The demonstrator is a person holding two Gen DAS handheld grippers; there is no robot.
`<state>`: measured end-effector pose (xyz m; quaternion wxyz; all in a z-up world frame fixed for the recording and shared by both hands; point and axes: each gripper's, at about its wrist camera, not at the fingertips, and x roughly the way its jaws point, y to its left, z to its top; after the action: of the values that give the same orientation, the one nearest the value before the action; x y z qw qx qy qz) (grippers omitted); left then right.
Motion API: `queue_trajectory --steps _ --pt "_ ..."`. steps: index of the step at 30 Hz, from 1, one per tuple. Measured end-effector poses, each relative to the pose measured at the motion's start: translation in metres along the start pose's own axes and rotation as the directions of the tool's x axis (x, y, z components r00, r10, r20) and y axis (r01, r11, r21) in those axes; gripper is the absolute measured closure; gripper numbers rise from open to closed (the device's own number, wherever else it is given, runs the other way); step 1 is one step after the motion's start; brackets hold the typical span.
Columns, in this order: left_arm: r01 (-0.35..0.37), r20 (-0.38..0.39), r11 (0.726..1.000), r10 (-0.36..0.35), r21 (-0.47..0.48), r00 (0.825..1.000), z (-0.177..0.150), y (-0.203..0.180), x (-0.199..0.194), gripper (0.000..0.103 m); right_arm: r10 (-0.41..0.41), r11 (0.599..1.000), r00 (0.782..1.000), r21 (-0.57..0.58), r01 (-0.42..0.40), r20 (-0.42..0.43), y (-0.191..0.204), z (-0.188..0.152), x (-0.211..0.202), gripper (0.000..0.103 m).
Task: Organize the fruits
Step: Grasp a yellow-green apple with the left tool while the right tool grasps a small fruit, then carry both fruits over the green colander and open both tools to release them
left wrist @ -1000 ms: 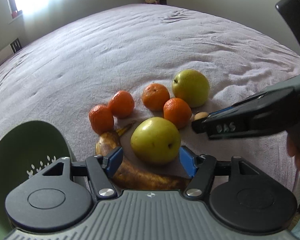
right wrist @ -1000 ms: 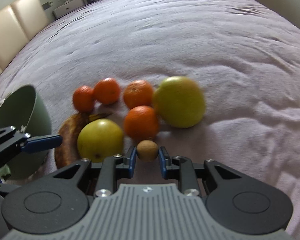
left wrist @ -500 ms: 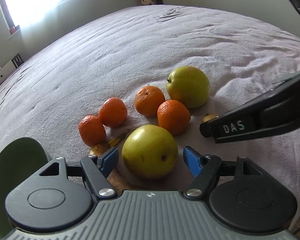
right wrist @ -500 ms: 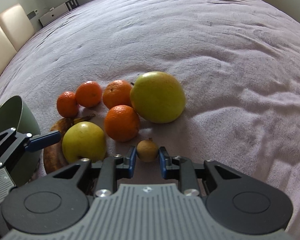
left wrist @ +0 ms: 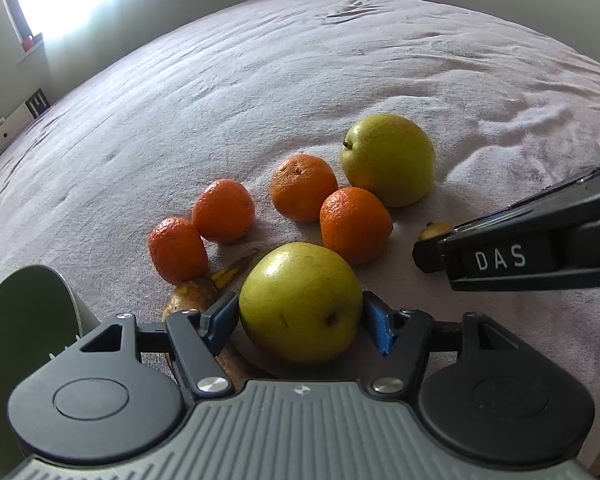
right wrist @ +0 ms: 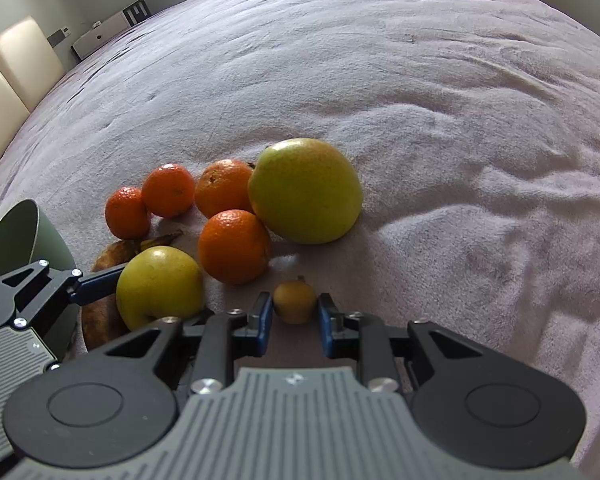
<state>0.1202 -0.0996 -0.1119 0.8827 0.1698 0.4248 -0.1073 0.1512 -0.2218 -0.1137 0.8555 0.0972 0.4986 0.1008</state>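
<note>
A green apple lies on top of a browned banana. My left gripper straddles it with its jaws closing, and both blue pads meet the apple's sides. A second, larger green apple and several mandarins lie just beyond. My right gripper is shut on a small brownish-yellow fruit that rests on the cloth. In the left wrist view the right gripper comes in from the right. The left gripper's finger shows against the near apple in the right wrist view.
A green colander stands close on the left of the fruit pile. A wrinkled lilac cloth covers the wide surface. Cream chairs and a white box stand past its far left edge.
My left gripper has come forward and down over the near apple, and its jaws now sit against it. The right gripper kept its hold on the small fruit.
</note>
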Motion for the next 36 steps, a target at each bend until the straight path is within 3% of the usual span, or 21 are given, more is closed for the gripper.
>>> queue_trajectory --steps 11,22,36 --pt "0.029 0.002 0.995 -0.029 -0.099 1.0 0.002 0.012 -0.01 0.028 0.016 1.0 1.0 -0.002 -0.016 0.026 0.002 0.002 -0.01 0.082" --pt "0.065 0.078 0.978 -0.051 -0.199 0.996 0.012 0.026 -0.048 0.028 0.04 0.999 0.994 -0.027 -0.038 0.098 0.015 0.008 -0.036 0.082" --pt "0.036 0.165 0.949 0.017 -0.313 0.986 0.011 0.069 -0.106 0.028 0.112 0.991 0.966 -0.092 -0.092 0.235 0.048 0.019 -0.089 0.082"
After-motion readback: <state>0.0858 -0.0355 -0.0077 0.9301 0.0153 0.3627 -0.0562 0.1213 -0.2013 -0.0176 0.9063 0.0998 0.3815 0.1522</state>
